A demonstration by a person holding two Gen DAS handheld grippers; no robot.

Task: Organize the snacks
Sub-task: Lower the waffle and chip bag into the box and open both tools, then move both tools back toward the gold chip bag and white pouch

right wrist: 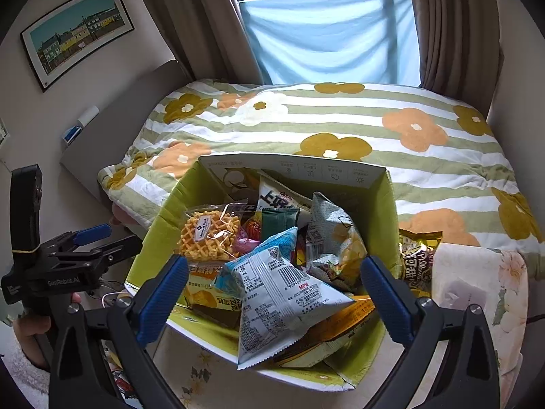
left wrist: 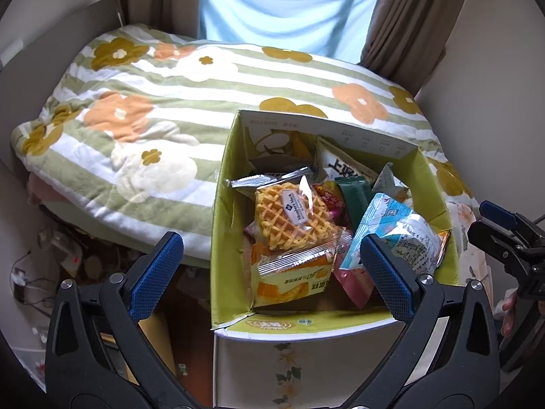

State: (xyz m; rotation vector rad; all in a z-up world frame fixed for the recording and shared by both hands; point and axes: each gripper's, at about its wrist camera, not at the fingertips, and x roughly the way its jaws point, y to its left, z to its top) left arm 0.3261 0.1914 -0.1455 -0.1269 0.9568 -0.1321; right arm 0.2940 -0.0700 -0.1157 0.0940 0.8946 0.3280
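A green cardboard box stands open against the bed, full of snack packets. On top lie a wrapped waffle, a yellow cake packet and a blue-white packet. A brown packet lies outside the box on its right. My left gripper is open and empty above the box's near left corner. My right gripper is open and empty above the box's near edge, straddling the blue-white packet. Each gripper shows in the other's view, the right one and the left one.
A bed with a green striped flowered quilt lies behind the box. A floral cloth covers the surface right of the box. Cables and clutter lie on the floor at left. Curtains and a window are behind.
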